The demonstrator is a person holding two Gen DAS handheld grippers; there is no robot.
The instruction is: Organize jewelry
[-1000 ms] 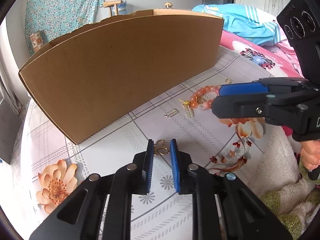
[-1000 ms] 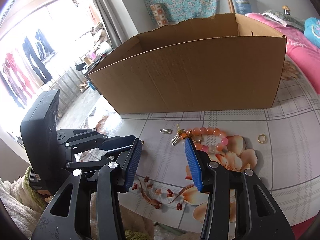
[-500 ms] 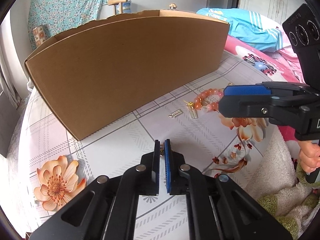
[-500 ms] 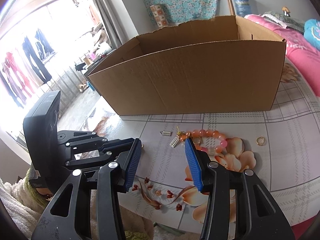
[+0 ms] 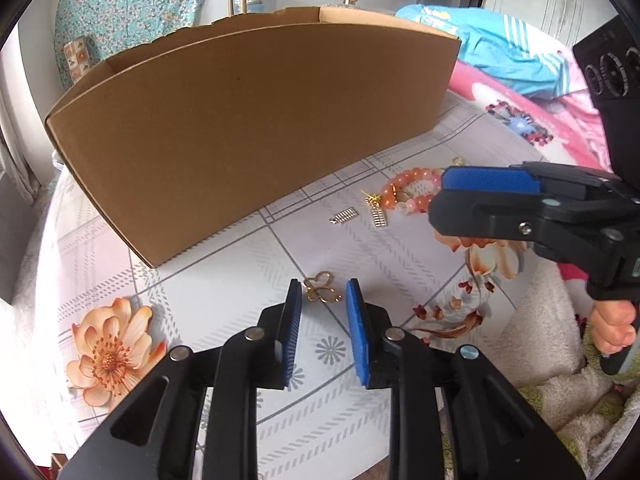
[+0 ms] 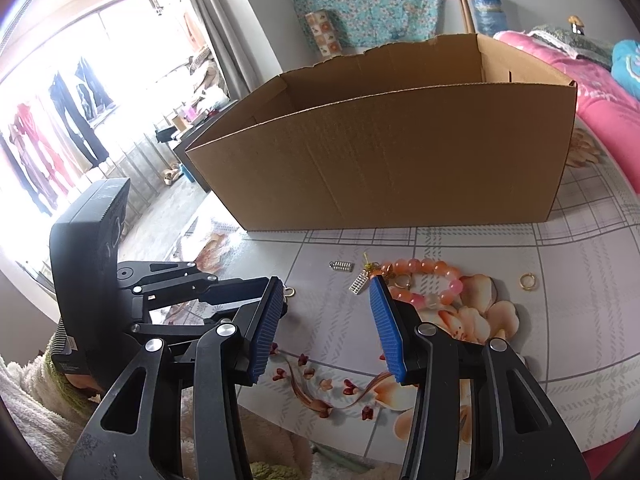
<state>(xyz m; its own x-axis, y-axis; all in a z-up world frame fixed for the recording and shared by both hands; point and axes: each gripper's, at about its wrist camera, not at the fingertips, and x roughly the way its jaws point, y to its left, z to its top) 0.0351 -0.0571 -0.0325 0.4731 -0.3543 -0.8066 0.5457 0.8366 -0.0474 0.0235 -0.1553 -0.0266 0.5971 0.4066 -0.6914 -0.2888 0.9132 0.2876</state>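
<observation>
My left gripper (image 5: 323, 294) was opening over the small gold butterfly-shaped ornament (image 5: 321, 292), which lay on the floral tablecloth (image 5: 240, 280) between its blue pads untouched, my right gripper (image 6: 328, 312) hung spread and empty near the orange bead bracelet (image 6: 424, 280), before the brown cardboard box (image 6: 400, 160).

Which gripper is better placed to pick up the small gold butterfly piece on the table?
Left. The left gripper has the gold butterfly piece right between its opening fingertips, not gripped. The right gripper hangs open nearer the pink bead bracelet.
</observation>
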